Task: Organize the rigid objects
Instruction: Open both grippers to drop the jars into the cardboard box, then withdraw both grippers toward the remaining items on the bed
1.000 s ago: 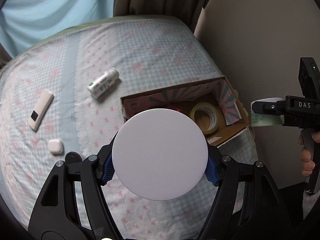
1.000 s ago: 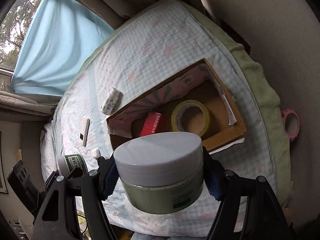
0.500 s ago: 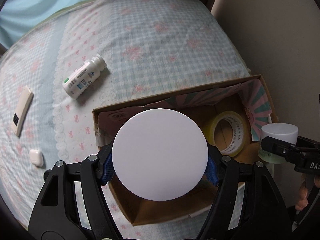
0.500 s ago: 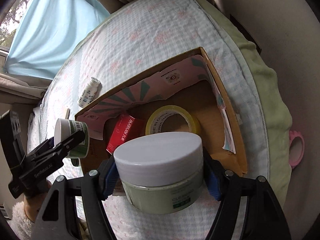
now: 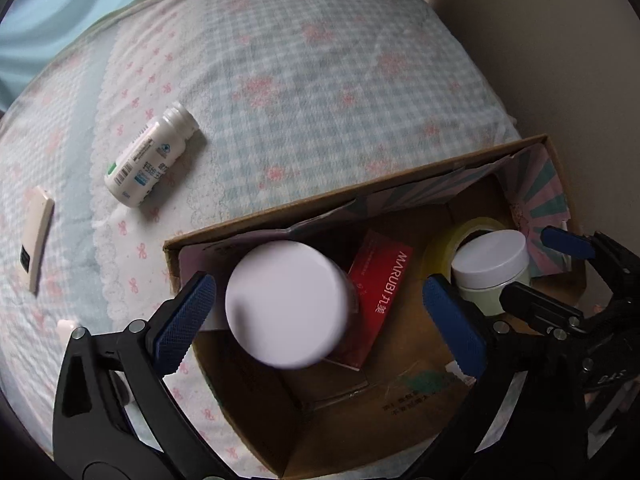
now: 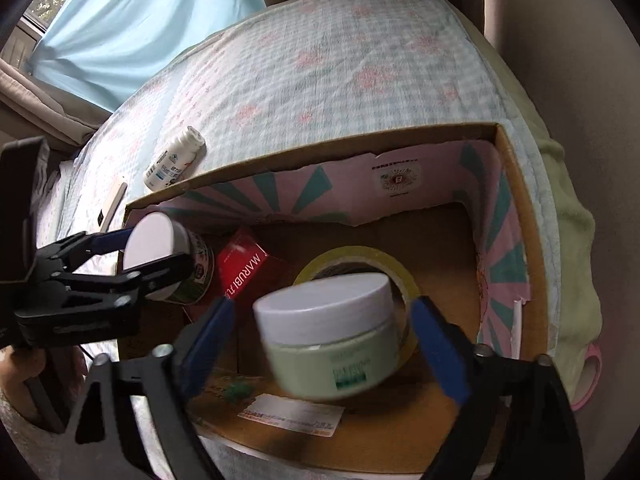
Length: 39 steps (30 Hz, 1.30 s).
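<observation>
Both grippers' fingers are opening over the cardboard box (image 5: 360,204). The white-lidded jar (image 5: 286,304) sits loose between the left gripper (image 5: 320,312) fingers; the pale green cream jar (image 6: 332,340), frame centre, between the right gripper (image 6: 324,328) fingers, untouched.

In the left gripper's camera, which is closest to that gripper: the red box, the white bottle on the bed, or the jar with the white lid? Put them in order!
From the left gripper:
1. Jar with the white lid, right between its opening jaws, untouched by the pads.
2. Red box, just beside the jar inside the cardboard box.
3. White bottle, out on the bed, upper left.
</observation>
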{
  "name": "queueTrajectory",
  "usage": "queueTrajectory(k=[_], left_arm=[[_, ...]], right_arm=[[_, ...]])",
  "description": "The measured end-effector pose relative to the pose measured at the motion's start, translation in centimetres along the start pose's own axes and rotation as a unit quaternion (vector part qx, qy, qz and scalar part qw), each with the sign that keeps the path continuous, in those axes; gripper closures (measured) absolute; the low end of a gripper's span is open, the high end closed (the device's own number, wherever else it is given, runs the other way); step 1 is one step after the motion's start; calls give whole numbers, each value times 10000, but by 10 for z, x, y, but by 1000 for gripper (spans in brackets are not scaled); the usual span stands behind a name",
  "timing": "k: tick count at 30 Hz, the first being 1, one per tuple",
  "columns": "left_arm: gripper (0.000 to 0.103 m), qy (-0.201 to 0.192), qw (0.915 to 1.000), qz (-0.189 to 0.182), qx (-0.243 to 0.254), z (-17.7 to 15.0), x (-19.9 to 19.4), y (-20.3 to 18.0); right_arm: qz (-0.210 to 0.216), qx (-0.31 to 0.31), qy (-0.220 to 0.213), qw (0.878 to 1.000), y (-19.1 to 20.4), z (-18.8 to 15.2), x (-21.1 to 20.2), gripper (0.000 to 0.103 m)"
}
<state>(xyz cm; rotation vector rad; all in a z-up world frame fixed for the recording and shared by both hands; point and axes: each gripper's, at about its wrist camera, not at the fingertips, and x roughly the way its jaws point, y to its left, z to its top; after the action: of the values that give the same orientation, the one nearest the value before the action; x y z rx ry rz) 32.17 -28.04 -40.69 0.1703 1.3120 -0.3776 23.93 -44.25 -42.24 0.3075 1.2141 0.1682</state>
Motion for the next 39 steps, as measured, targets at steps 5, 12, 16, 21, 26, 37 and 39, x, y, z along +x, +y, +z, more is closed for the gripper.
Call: queueTrajectory(k=[5,12,16,21,26,37,39], left_arm=[[0,-9,9998,186,-34,-3,-17,11],[0,-24,9995,263,-165,-17,-40,24],[0,-137,9991,270,-283,-26,-59,29],[0,-239,9986,341,-335,-40,-84,35],[0,-392,9975,422,-403,-55,-117,42],[0,-723,9923,551,-840,-115,-181,71],[0,-743,9911,613,-915,-127,-190,79]], right_arm=[[-14,79,-289,9995,-4,-5,-14,0],[-186,111,-308,9993,0,-4,-28,0],[-234,82,-377,9990,6,-3,-45,0],[-347,-40,-485,9982,18,-2,-63,0],[-368,-157,-593,9974,35,-4,-83,0],[-243,-558,-848,9945,91,-4,-127,0],[-204,-663,-898,9935,104,-1,-134,0]])
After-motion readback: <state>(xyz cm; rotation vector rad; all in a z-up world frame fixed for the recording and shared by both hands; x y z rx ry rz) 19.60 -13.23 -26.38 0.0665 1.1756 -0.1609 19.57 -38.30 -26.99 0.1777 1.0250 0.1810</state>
